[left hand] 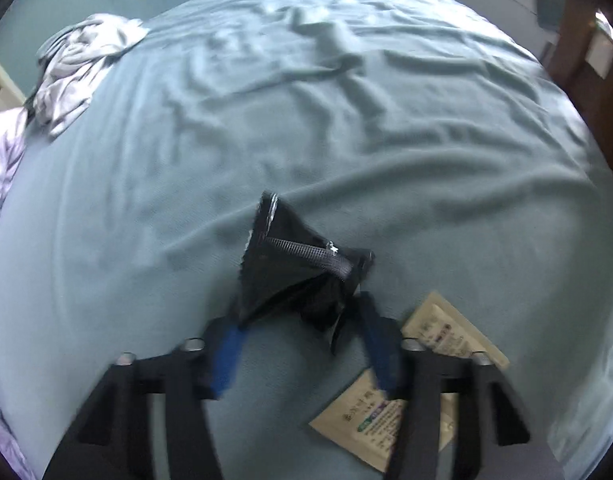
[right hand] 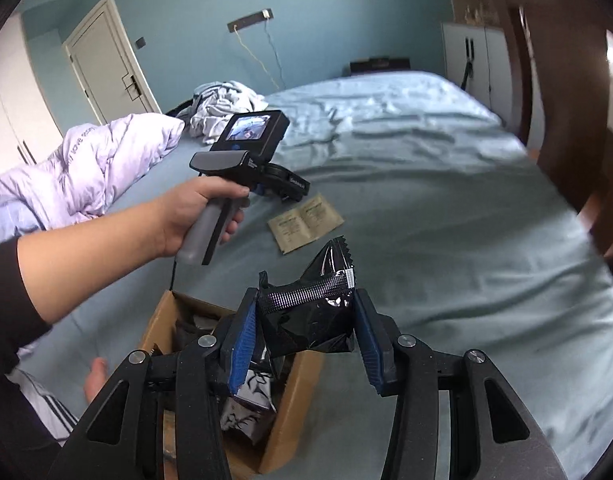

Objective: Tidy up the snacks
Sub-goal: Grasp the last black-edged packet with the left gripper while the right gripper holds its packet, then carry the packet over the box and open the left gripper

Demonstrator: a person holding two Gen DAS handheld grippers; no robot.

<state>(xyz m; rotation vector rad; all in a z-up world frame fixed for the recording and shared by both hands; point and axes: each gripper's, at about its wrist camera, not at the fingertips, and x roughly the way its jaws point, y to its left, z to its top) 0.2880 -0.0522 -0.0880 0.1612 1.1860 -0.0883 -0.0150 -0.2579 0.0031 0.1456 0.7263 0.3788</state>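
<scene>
The black snack packet (right hand: 310, 312) is sitting crosswise between the right gripper (right hand: 306, 332) fingers, clamped at both ends and hanging just over the cardboard box (right hand: 158, 316). The left gripper (left hand: 302, 344) is clamping a second black packet (left hand: 298, 268) above the bed (left hand: 346, 120), beside the tan sachets (left hand: 446, 332).

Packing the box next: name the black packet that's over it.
The black packet in the right gripper: it hangs above the cardboard box. The other black packet, at the left gripper, is over the bedsheet.
</scene>
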